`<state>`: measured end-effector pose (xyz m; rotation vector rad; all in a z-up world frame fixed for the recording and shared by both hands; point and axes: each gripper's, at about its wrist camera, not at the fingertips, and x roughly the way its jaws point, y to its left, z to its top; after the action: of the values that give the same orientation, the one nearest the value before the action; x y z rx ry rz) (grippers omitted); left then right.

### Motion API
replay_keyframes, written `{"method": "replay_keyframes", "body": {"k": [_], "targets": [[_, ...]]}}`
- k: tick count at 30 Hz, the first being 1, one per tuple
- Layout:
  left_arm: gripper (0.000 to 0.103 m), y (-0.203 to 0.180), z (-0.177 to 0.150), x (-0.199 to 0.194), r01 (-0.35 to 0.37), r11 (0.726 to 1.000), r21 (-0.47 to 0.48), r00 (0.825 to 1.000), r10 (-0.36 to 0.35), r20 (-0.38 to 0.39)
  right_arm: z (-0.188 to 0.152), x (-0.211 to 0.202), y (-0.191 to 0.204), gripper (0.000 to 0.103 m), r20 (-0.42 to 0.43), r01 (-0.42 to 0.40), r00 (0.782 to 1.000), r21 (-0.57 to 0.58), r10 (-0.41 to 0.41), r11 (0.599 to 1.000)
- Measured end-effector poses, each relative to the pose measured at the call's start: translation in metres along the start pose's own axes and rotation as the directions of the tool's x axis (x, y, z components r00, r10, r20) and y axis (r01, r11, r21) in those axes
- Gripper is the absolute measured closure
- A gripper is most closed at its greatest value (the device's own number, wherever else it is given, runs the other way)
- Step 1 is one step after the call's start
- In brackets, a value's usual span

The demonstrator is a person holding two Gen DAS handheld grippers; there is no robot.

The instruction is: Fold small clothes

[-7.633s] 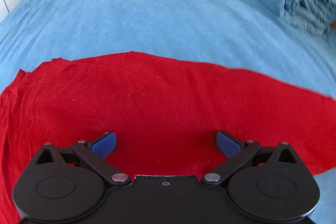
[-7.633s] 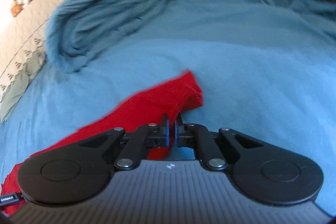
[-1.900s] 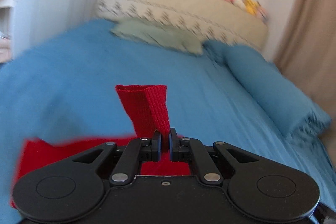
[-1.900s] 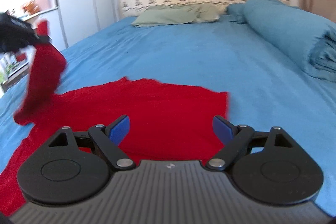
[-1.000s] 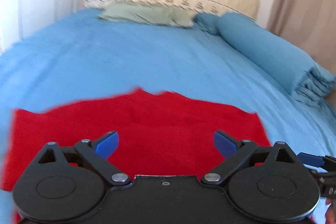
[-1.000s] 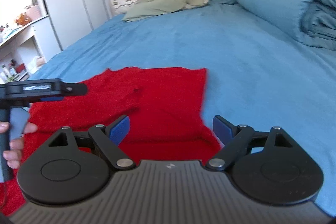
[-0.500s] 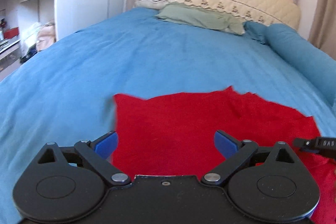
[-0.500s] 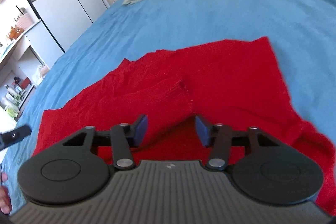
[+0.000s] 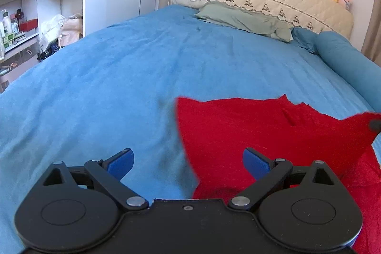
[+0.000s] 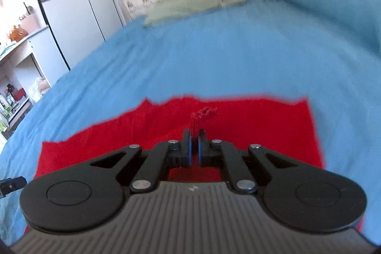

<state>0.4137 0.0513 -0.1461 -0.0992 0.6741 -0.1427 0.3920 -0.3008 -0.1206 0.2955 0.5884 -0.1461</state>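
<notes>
On the left, the left gripper (image 9: 188,164) hangs over the near left edge of the red garment (image 9: 273,135), its jaws spread wide and holding nothing; one blue pad sits over the bare bed (image 9: 119,77), the other over the cloth. The garment lies partly folded on the blue bed, near its foot. To the right, the right gripper (image 10: 194,146) has just been closing its jaws, and they now stand pressed together, pinching a small bunched tuft of the red cloth (image 10: 204,112) near the garment's middle.

This looks like the start of another fold: the right side has its grip and the left has not yet taken its corner. The next move, I judge, calls for the left jaws to come down on the near left edge and close, so both can lift and carry the cloth over together.

No brand or writing can be read; a small mark on the right gripper's body is too small to make out.
</notes>
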Motion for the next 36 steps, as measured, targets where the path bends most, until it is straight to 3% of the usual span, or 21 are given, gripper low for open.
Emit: {"method": "replay_keyframes", "body": {"k": [5, 10, 17, 19, 20, 21, 22, 24, 25, 27, 30, 34, 36], "targets": [[0.003, -0.008, -0.001, 0.004, 0.008, 1.0, 0.027, 1.0, -0.008, -0.001, 0.014, -0.026, -0.027, 0.083, 0.083, 0.093, 0.992, -0.038, -0.09, 0.995], [0.003, -0.019, -0.003, 0.011, 0.009, 0.999, 0.047, 1.0, -0.008, -0.021, -0.002, -0.015, -0.062, 0.083, 0.003, 0.163, 0.987, -0.001, -0.163, 0.987], [0.003, -0.044, -0.001, 0.012, 0.023, 0.988, 0.151, 1.0, -0.022, -0.006, -0.029, 0.002, -0.075, 0.081, -0.071, 0.225, 0.972, -0.03, -0.226, 0.974], [0.003, -0.052, 0.001, 0.012, 0.049, 0.982, 0.18, 0.999, -0.052, 0.008, -0.032, 0.003, -0.069, 0.076, -0.071, 0.225, 0.97, -0.075, -0.231, 0.971], [0.003, -0.057, 0.002, 0.013, 0.067, 0.979, 0.192, 0.997, -0.071, 0.012, -0.034, -0.001, -0.068, 0.055, -0.054, 0.219, 0.973, -0.095, -0.224, 0.971], [0.003, -0.061, 0.003, 0.015, 0.085, 0.976, 0.202, 0.996, -0.09, 0.012, -0.034, -0.005, -0.064, 0.018, -0.034, 0.21, 0.976, -0.112, -0.215, 0.971], [0.003, -0.066, 0.005, 0.018, 0.105, 0.972, 0.209, 0.994, -0.11, 0.011, -0.035, -0.009, -0.059, 0.004, -0.006, 0.208, 0.978, -0.124, -0.211, 0.97], [0.003, -0.075, 0.006, 0.028, 0.154, 0.964, 0.219, 0.988, -0.157, -0.003, -0.039, -0.021, -0.051, 0.0, 0.092, 0.186, 0.981, -0.148, -0.174, 0.971], [0.003, -0.079, 0.006, 0.033, 0.176, 0.959, 0.222, 0.984, -0.177, -0.016, -0.04, -0.022, -0.047, 0.0, 0.093, 0.155, 0.986, -0.167, -0.14, 0.974], [0.003, -0.084, 0.004, 0.048, 0.195, 0.957, 0.214, 0.981, -0.19, -0.045, -0.043, -0.015, -0.04, 0.0, 0.053, 0.101, 0.994, -0.206, -0.092, 0.973], [0.003, -0.084, 0.0, 0.069, 0.183, 0.965, 0.186, 0.982, -0.169, -0.087, -0.051, 0.0, -0.036, 0.0, 0.013, 0.092, 0.996, -0.235, -0.091, 0.968], [0.003, -0.076, -0.006, 0.084, 0.177, 0.97, 0.164, 0.981, -0.159, -0.113, -0.061, 0.022, -0.047, 0.0, -0.064, 0.1, 0.991, -0.19, -0.114, 0.977], [0.003, -0.079, -0.007, 0.086, 0.161, 0.968, 0.194, 0.983, -0.14, -0.12, -0.067, 0.025, -0.053, 0.0, -0.058, 0.088, 0.993, -0.173, -0.1, 0.981]]}}
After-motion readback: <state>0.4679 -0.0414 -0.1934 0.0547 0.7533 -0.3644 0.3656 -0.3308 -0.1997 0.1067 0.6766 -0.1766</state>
